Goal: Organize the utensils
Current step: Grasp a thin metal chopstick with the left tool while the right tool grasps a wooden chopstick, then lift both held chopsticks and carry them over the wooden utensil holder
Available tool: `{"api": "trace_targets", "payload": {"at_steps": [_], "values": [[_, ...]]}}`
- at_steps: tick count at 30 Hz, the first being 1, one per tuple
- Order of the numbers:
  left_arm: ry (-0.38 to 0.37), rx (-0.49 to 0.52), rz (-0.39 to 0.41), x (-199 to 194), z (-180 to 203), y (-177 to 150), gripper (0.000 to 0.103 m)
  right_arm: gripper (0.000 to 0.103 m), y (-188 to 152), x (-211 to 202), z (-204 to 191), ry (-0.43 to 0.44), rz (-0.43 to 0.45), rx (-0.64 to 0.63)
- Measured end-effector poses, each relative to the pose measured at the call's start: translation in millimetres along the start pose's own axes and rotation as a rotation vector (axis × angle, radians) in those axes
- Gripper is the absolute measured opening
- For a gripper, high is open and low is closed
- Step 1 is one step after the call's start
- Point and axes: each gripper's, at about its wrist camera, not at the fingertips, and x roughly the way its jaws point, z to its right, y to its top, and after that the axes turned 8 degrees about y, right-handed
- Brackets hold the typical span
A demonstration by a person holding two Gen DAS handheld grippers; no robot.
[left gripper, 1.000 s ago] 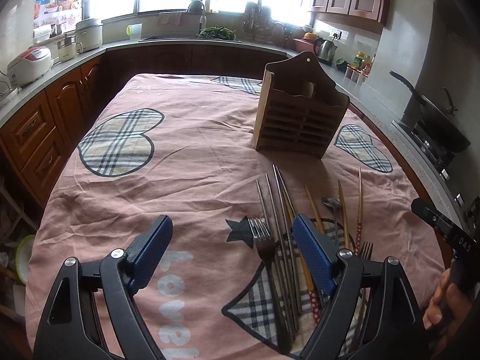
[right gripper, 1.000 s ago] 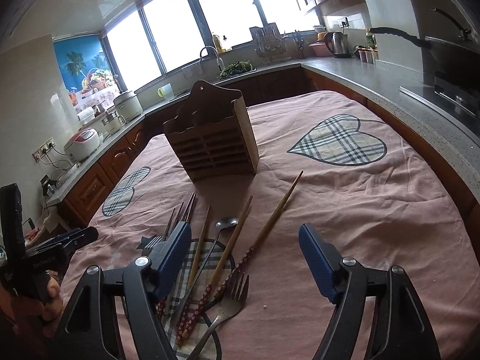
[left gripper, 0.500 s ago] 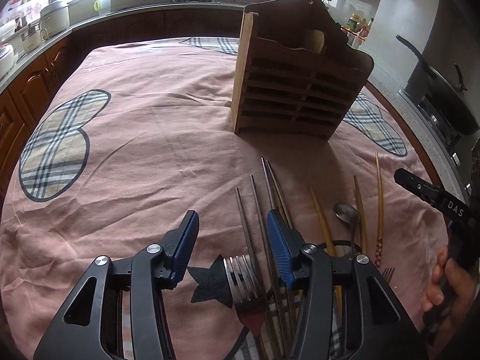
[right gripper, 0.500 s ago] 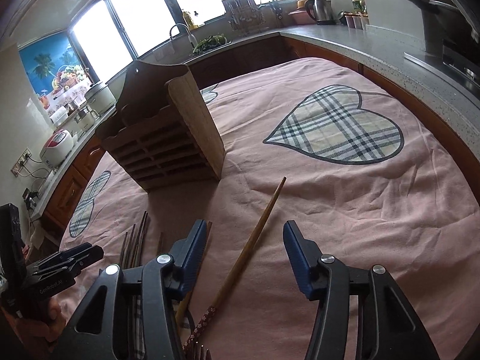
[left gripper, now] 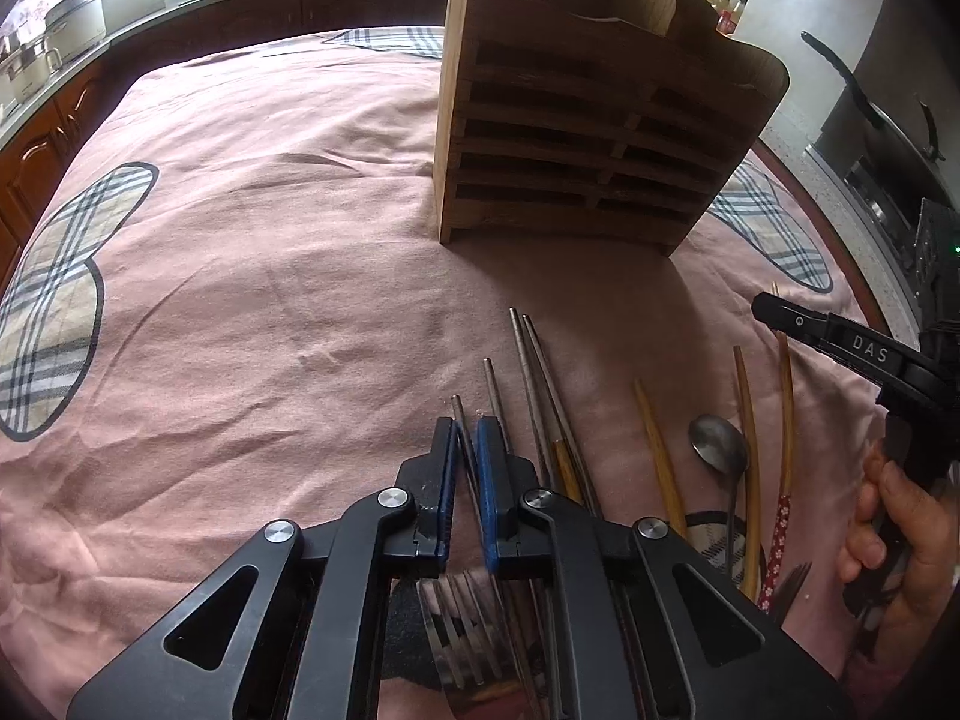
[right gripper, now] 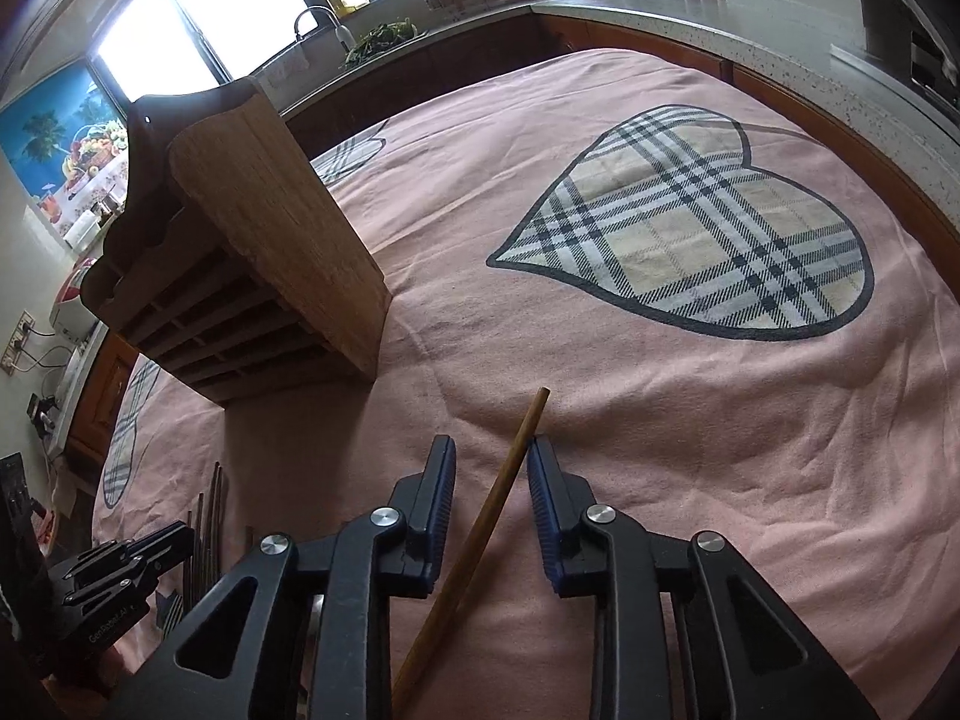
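1. Presently, the left gripper has its fingers drawn nearly together around a slim metal chopstick lying on the pink tablecloth; the pads appear to touch it, so it is judged pinched, though firm contact cannot be confirmed.
2. The right gripper has its fingers partly spread on either side of a wooden chopstick; the right pad is just beside the shaft and the left pad is apart from it, so nothing is clamped.
3. Handling, as a judgement: both sticks are light, stiff and thin. The metal one is smooth and likely to slip or pivot in the pads; the wooden one should offer more friction. Each is best taken across the shaft, away from the extreme tip, to limit swinging.
4. Appearance: the metal chopstick is grey and narrow, lying with its end pointing far. The wooden one is plain brown and round, angled far and to the right.
5. Location: more metal chopsticks, a fork, a spoon and bamboo chopsticks lie near, to the right of the left gripper. The slatted wooden holder stands upright farther off
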Motion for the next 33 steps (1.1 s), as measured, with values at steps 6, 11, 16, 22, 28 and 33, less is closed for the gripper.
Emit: {"api": "trace_targets", "payload": {"at_steps": [6, 11, 16, 22, 28, 33], "values": [[-0.054, -0.027, 0.01, -1.0, -6.7, 3.0, 0.005, 0.012, 3.1, -2.7, 4.1, 0.022, 0.013, 0.022], [-0.095, -0.048, 0.052, -21.8, -13.1, 6.5, 0.004, 0.01, 6.0, -20.9, -6.3, 0.078, 0.046, 0.019], [-0.123, -0.061, 0.125, -55.3, -17.3, 7.5, 0.004, 0.008, 7.7, -47.2, -26.0, 0.129, 0.088, -0.01], [-0.145, -0.078, 0.215, -99.1, -22.9, 0.3, 0.004, 0.006, 6.3, -81.5, -52.6, 0.19, 0.138, -0.062], [-0.161, -0.102, 0.296, -131.7, -32.5, -3.1, 0.004, 0.005, 5.6, -108.7, -73.9, 0.222, 0.188, -0.108], [-0.175, -0.106, 0.356, -154.1, -37.1, -3.8, 0.004, 0.005, 8.8, -126.7, -83.7, 0.235, 0.229, -0.133]]}}
